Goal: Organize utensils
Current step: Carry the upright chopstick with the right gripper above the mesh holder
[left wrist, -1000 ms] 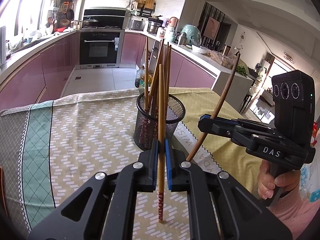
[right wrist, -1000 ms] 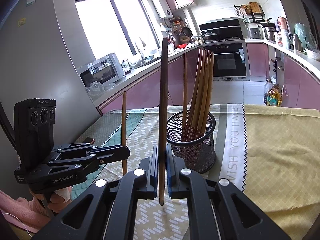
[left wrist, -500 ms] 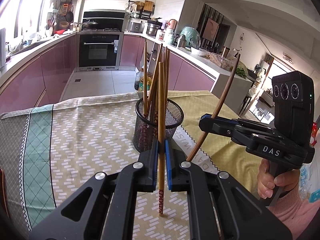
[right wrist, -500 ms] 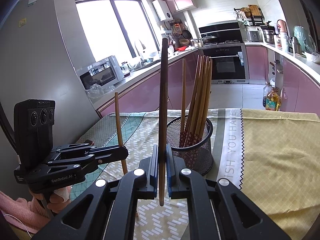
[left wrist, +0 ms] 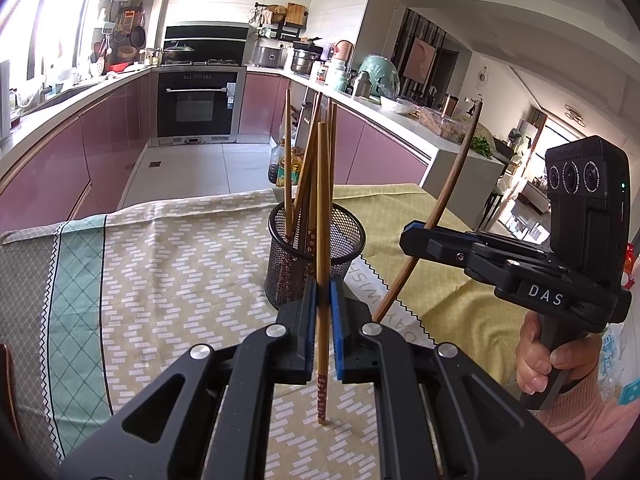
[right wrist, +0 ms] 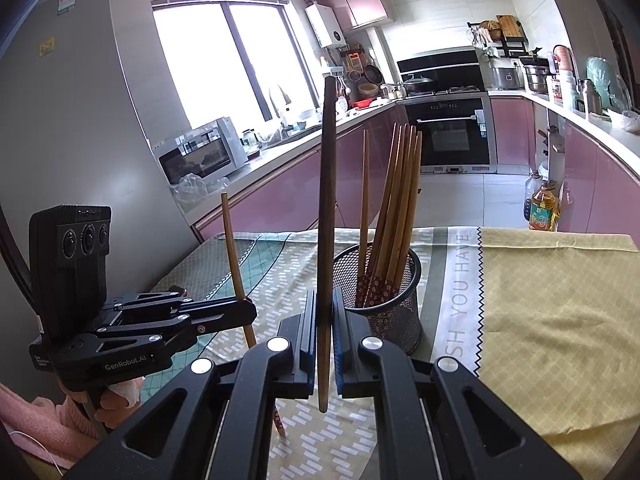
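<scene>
1. Basically, the left gripper (left wrist: 323,320) had its jaws pinching a pale chopstick (left wrist: 322,208) held upright, its patterned tip just above or touching the tabletop (left wrist: 168,272); I couldn't tell which.
2. The right gripper (right wrist: 324,320) had its jaws pinching a dark chopstick (right wrist: 327,200), also near upright, tip hanging clear of the cloth.
3. The mesh holder (right wrist: 394,312) stood just beyond both grippers, already holding several chopsticks (right wrist: 394,208) leaning right.
4. To do the step well: each stick likely needed lifting until its tip cleared the rim, then moving over the open part of the holder.
5. One stick at a time looked safer; the two grippers were close together.
6. Lowering straight and letting go only once the tip was inside would avoid tipping the light holder.
</scene>
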`<state>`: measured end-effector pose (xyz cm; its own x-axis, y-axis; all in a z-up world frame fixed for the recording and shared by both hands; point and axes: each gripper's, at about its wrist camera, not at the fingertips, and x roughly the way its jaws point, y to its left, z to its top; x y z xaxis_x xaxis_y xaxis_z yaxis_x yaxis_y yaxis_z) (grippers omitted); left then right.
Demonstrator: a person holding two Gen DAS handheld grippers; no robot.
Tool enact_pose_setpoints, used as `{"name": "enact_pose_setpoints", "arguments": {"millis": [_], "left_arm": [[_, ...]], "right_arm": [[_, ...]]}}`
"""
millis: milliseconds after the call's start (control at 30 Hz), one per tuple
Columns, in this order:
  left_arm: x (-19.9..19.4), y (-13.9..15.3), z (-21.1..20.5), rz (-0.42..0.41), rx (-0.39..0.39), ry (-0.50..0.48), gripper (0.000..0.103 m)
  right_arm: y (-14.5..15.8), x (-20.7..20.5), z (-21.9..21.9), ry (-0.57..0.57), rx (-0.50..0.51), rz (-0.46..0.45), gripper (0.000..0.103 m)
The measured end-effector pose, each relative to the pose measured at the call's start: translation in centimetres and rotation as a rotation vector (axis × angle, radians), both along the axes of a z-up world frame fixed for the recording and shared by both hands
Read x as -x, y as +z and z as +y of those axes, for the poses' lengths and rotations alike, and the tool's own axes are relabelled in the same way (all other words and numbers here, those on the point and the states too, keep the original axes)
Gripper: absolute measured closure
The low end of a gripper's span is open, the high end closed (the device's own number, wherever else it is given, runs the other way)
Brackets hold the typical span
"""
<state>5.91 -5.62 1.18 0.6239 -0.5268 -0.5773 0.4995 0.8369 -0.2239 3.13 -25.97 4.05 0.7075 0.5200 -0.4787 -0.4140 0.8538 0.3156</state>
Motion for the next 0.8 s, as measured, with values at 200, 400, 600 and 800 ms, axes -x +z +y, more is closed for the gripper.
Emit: {"name": "enact_pose_setpoints", "arguments": {"millis": [200, 400, 600, 800], "left_arm": [[-0.2, 0.5, 0.0, -0.009, 0.002, 0.002, 0.096], [-0.3, 1.0, 0.0, -0.023, 0.005, 0.003, 0.096], [-0.4, 1.2, 0.0, -0.033, 0.006, -0.001, 0.096], [-0.5, 1.3, -0.1, -0.033, 0.009, -0.003, 0.096]], "right_arm": [[0.2, -0.1, 0.0, 0.000, 0.002, -0.006, 0.097], [0.5, -0.2, 0.0, -0.002, 0.003, -0.017, 0.097], [0.7, -0.3, 0.1, 0.000, 0.004, -0.024, 0.097], [0.9, -0.4, 0.1, 0.004, 0.005, -0.030, 0.097]]}}
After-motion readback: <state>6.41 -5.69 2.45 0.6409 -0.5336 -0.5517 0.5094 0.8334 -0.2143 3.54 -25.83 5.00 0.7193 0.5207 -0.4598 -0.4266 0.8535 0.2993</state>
